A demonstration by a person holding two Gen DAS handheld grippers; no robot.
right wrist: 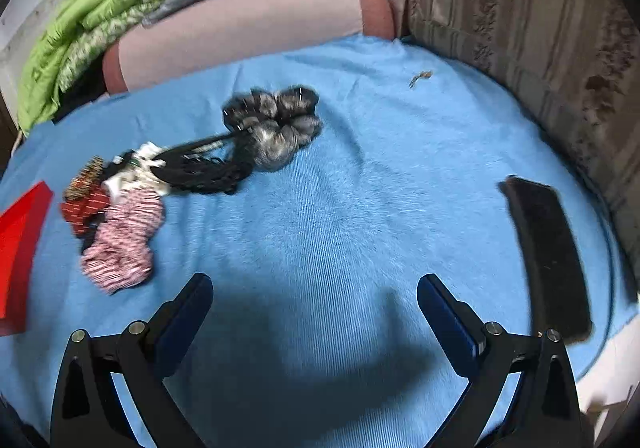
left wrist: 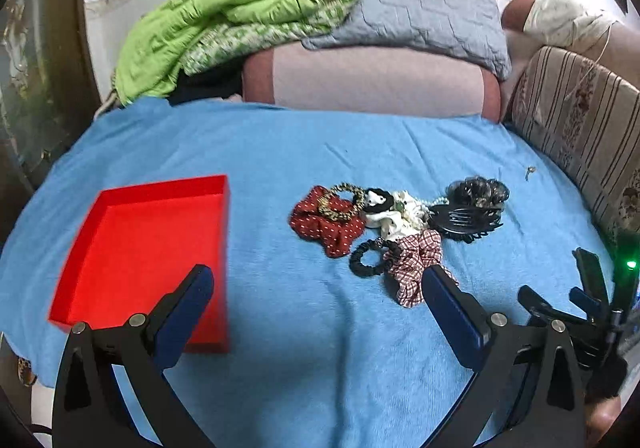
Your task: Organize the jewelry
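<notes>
Tray sits empty, pile of scrunchies untouched beside it. Left gripper and right gripper both spread wide, holding nothing.

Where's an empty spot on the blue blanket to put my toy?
Bare blanket lies between the red tray and the scrunchie pile, and between the pile and the black phone. The tray is empty too. The pile itself is crowded.
</notes>
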